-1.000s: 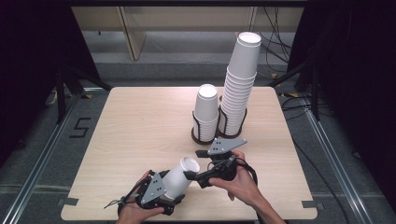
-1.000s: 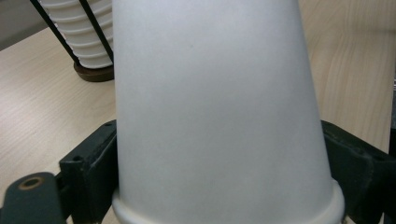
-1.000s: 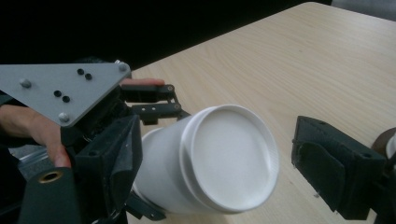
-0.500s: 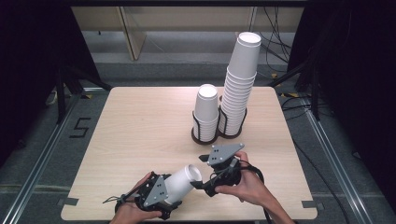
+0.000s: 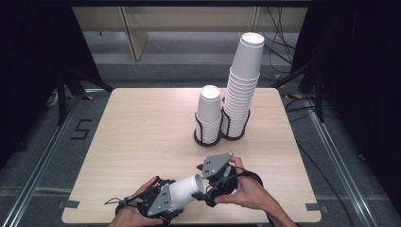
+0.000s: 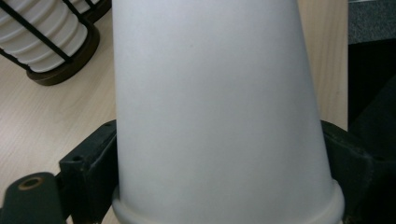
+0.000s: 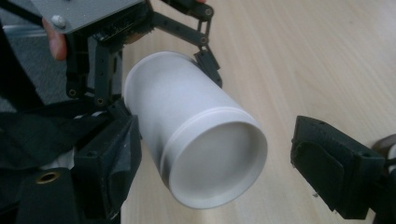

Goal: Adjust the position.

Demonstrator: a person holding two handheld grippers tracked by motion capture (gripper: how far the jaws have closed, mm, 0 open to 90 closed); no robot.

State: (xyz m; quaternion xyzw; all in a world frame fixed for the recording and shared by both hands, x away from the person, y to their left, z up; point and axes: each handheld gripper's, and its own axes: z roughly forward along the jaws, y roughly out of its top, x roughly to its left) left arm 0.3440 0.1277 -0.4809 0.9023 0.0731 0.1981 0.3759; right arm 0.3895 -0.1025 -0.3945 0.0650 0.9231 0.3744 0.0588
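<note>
I have a white paper cup (image 5: 187, 190) lying on its side just above the near edge of the table (image 5: 142, 127), a little right of the middle of that edge. My left gripper (image 5: 163, 201) pinches it across the body: in the left gripper view the cup (image 6: 219, 116) sits between the two black jaws, with both pads pressed against its walls. The end of the cup that points toward my right hand looks closed, with a raised ring just behind it, so I read it as the bottom, though I cannot be sure.

My right gripper (image 5: 215, 187) sits at that end. In the right gripper view its jaws stand spread on either side of the cup (image 7: 196, 149), with a clear gap on the one side and the other pad close beside the wall; nothing is pinched yet.

Farther out, toward the far edge and right of centre, two black wire holders stand touching each other. The short stack (image 5: 208, 113) fills the left holder and the tall stack (image 5: 243, 85) rises high out of the right one.

As I judge it, the cup is lifted and steadied, and the hand-over, or the pulling apart of nested cups, is at its start. What is left is closing my right jaws on that end, then carrying the cup to a stack.
</note>
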